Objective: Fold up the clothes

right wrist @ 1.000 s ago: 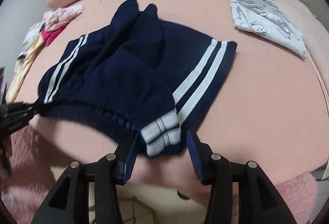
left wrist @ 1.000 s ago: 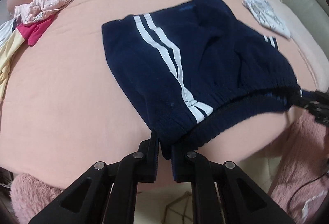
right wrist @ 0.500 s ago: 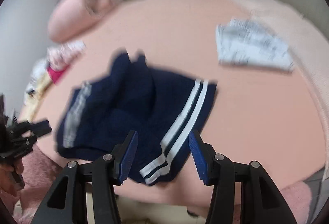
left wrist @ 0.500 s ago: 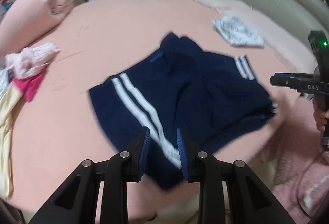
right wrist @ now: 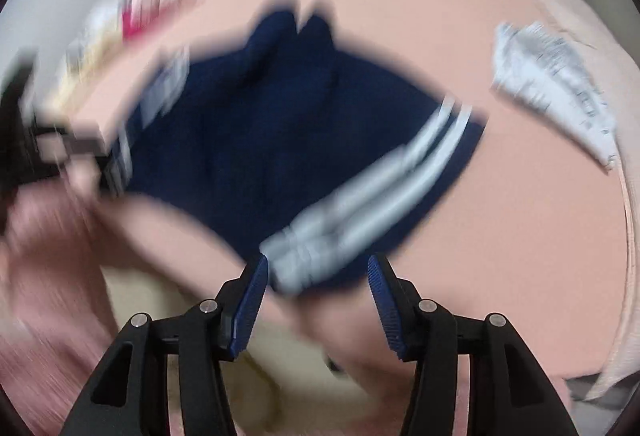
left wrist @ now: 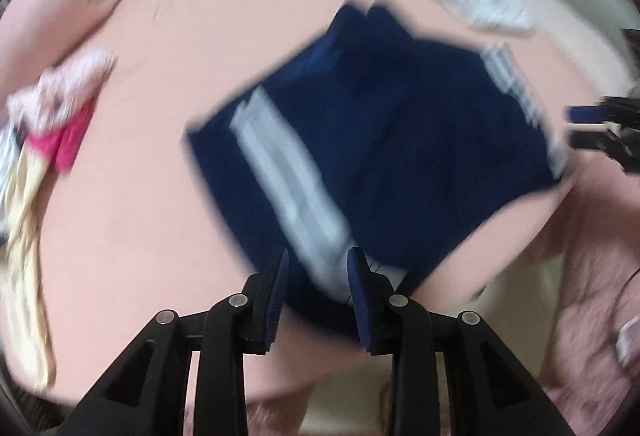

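Both my claws open, gripping nothing: left claw (left wrist: 316, 278) and right claw (right wrist: 316, 290) each sit at the shorts' (left wrist: 384, 139) near hem.

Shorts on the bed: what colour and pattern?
Navy shorts with paired white side stripes; clearest in the right wrist view.

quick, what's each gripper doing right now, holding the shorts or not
Left gripper: open, holding nothing; the navy shorts lie on the bed just ahead of its fingers.
Right gripper: open, holding nothing, at the shorts' striped waistband corner.
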Demonstrator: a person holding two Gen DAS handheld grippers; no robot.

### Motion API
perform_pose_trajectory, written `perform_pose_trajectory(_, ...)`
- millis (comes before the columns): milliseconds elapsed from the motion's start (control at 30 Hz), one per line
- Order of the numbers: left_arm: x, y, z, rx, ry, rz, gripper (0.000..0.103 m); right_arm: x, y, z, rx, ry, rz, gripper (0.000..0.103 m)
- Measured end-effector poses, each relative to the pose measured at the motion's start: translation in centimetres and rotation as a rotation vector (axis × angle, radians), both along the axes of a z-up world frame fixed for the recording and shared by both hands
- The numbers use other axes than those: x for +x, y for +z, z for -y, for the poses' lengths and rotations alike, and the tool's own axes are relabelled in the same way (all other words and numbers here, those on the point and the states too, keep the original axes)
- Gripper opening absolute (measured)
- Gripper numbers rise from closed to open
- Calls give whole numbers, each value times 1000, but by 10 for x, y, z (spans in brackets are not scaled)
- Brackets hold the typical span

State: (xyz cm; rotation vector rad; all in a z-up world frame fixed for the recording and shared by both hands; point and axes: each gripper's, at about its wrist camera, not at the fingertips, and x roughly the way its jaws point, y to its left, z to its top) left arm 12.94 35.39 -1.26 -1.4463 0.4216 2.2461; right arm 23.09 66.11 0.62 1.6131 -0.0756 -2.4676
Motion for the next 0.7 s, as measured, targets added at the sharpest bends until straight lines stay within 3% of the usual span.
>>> perform_pose_trajectory(67,-12,-9,-24,12,-48,-35,28,-11,8,-5,-76,-100,-81,54)
perform_pose_trajectory(100,-19,-20,-30,-9,-55,-8,28,-16,-2,-2,-67,-89,-58,54)
perform_pose_trajectory(133,-22,-35,-28,-64,-47,45,28,-21,-12,2,-53,-78,-31,54)
perform_pose_trajectory(200,-26,-60,-21,-156,-28,140,35,-24,-54,3,70,-54,133,54)
perform_pose_trajectory(233,-22,-55,-5,-140,-10,149,41,-19,-65,-4,93,-50,178,51)
perform_pose_trajectory(267,-19,-50,11,-124,12,160,53,-9,-59,-16,46,-56,152,52)
perform_pose_trajectory(367,-21,-31,41,-63,72,154,53,4,-34,-39,-7,-96,140,54)
perform_pose_trajectory(467,-39,-10,42,-1,74,35,53,-21,6,-7,36,5,12,54)
perform_pose_trajectory(533,-59,-12,40,-40,96,-27,53,-50,27,27,19,85,-67,55)
perform_pose_trajectory(567,-68,-13,39,-55,104,-47,53,-69,30,43,24,123,-84,55)
perform_pose_trajectory(700,-91,-40,35,-25,59,18,50,-127,7,89,167,219,-56,55)
